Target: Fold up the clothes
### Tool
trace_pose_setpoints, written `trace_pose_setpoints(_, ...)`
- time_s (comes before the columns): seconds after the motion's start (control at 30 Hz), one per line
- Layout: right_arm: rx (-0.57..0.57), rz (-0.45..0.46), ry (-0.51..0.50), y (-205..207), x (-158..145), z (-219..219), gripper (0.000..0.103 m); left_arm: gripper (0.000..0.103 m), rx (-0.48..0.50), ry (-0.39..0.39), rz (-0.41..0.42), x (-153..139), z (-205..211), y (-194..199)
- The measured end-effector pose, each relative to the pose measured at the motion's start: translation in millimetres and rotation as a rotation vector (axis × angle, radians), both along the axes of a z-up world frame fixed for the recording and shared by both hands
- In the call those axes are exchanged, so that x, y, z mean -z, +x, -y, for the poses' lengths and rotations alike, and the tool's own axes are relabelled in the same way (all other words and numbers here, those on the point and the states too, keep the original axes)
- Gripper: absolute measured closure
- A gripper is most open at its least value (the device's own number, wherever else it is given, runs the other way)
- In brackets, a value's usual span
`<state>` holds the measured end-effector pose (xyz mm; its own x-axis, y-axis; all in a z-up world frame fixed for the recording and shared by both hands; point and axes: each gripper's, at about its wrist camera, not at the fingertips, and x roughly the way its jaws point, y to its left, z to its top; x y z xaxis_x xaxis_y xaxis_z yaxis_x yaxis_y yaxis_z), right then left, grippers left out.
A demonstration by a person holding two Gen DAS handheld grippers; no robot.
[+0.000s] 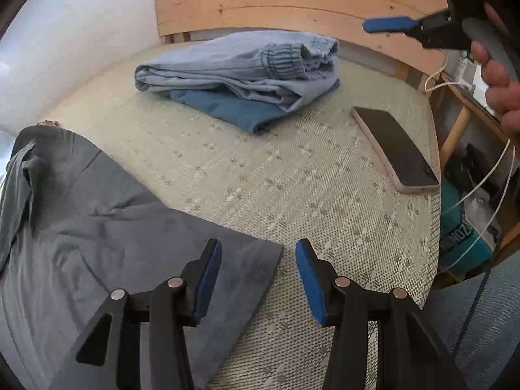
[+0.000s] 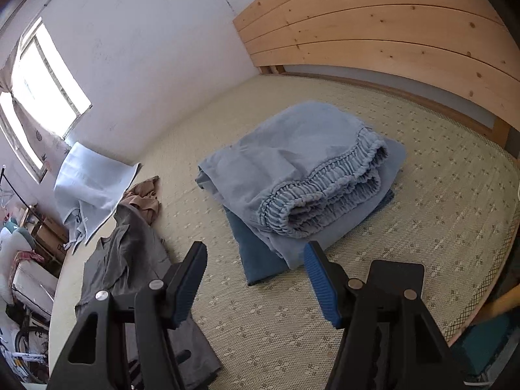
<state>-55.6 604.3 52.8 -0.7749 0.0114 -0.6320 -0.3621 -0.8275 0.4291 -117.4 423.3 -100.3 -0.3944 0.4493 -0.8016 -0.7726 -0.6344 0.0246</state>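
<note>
A grey garment (image 1: pixel 97 227) lies spread at the lower left of the bed mat (image 1: pixel 260 178). My left gripper (image 1: pixel 258 274) hangs over the garment's near corner with its jaws apart; the pads do not press the cloth. The right wrist view shows the same grey garment (image 2: pixel 130 253) rumpled to the left. My right gripper (image 2: pixel 256 281) is open and empty, hovering before a folded pile: light blue trousers (image 2: pixel 302 162) on a darker blue garment (image 2: pixel 260 256). In the left wrist view, the right gripper (image 1: pixel 370 1) is raised at the top right, held by a hand (image 1: pixel 497 74).
A phone (image 1: pixel 393 149) lies face up near the mat's right edge. The wooden headboard (image 2: pixel 390 26) runs behind the pile. A light blue shirt (image 2: pixel 87 188) and a tan cloth (image 2: pixel 143 195) lie by the wall at the left. A white cable (image 1: pixel 481 182) hangs off the right.
</note>
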Motion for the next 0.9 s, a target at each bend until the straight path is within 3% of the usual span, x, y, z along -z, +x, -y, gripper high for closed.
trace_pose_setpoints(0.23, -0.003, -0.023, -0.021, 3.1, 0.0, -2.1, 0.037, 0.071, -0.013, -0.026, 0.001, 10.0, -4.5, -2.3)
trace_pose_setpoints(0.4, -0.006, -0.034, -0.032, 4.5, -0.7, -3.2, 0.037, 0.095, -0.043, -0.02, 0.013, 9.2, -0.9, -12.4)
trace_pose_setpoints(0.53, -0.005, -0.052, -0.046, 5.3, -1.2, -3.5, 0.037, 0.097, -0.053, 0.022, 0.064, -3.4, 3.6, -20.8)
trace_pose_setpoints(0.77, 0.001, -0.095, -0.088, 3.8, 0.6, -4.7, 0.037, 0.098, -0.001, 0.154, 0.084, -90.6, -5.9, -53.4)
trace_pose_setpoints(0.9, 0.011, -0.11, -0.118, -0.9, 3.5, -7.4, 0.037, 0.098, 0.017, 0.22, 0.067, -166.2, -19.3, -98.7)
